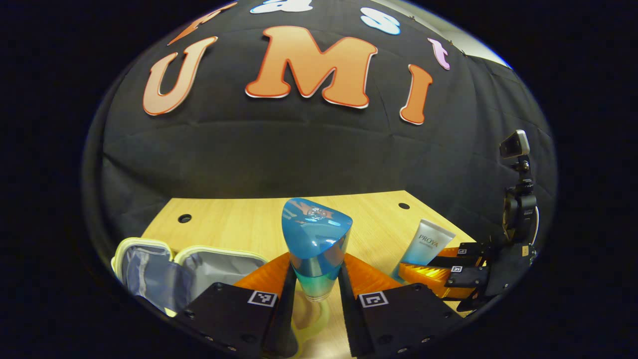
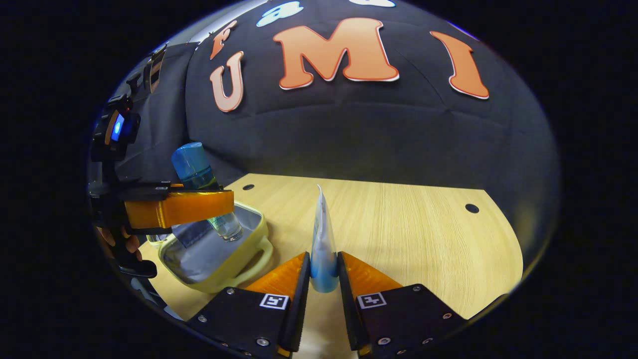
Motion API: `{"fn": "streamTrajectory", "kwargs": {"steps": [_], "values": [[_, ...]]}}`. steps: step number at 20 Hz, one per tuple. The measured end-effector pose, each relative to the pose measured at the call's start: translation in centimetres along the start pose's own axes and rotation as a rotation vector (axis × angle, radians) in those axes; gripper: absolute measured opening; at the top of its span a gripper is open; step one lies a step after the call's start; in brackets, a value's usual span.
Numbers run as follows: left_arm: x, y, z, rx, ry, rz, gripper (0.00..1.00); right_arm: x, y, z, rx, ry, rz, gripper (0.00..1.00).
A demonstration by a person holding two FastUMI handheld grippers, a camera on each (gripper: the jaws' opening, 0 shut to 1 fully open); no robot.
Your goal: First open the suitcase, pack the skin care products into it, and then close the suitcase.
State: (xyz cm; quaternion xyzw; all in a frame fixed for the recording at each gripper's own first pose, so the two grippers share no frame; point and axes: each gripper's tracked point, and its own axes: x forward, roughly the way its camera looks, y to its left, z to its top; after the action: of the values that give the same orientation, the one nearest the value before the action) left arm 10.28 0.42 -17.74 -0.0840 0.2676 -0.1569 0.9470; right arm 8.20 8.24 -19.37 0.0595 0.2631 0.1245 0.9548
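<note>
Both views ride low over the worktop (image 2: 398,224), facing the booth wall; each sees the open suitcase (image 1: 199,269) and the opposite gripper.

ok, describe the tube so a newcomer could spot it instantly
On the wooden table, right of the open yellow case, the right claw pinches a tube. It is flat, white fading to blue, unlike the round blue-capped bottle in the left claw.

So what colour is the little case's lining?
Grey lining, with a pale yellow rim; clearest in the right gripper view.
</note>
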Motion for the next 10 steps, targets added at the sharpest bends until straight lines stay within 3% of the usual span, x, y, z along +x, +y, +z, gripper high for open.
{"fn": "streamTrajectory", "kwargs": {"steps": [10], "values": [[-6.7, 11.5, 1.9, 0.021, -0.028, 0.108, 0.45, -0.8, 10.2, 5.7, -0.026, -0.079, 0.095, 0.36]]}}
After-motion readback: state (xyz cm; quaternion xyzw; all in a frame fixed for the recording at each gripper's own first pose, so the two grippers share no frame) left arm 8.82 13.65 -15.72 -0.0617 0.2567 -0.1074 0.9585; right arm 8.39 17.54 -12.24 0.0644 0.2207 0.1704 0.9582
